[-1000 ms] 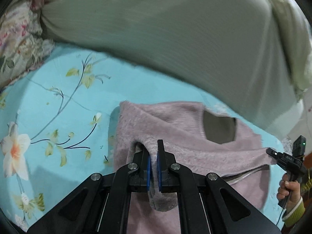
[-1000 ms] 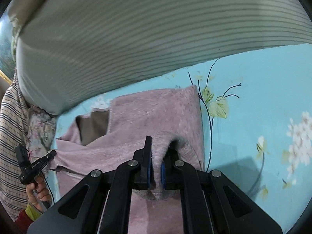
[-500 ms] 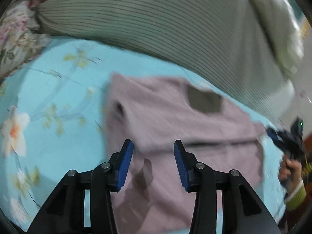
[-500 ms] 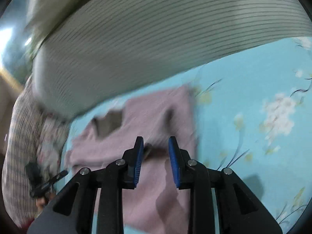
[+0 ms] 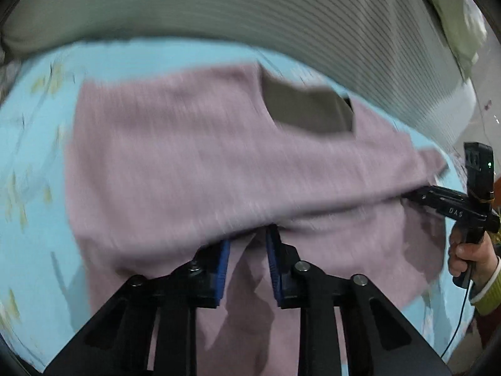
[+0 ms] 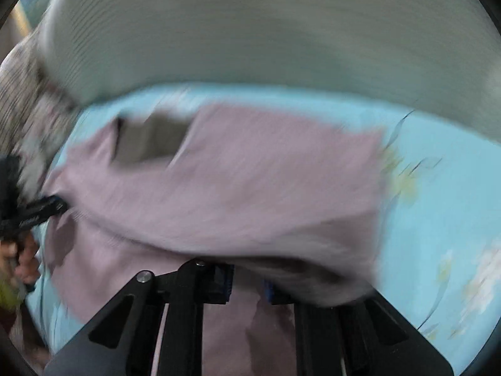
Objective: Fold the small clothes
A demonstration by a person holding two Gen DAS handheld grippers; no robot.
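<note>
One turquoise floral bedsheet (image 5: 37, 144) bears the pink garment (image 5: 194, 169) — both hand-held grippers' jaws, just closing, stand slightly spread.

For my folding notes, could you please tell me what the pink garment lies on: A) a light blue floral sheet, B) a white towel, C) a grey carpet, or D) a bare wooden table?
A: the pink garment lies on a light blue floral sheet.
</note>
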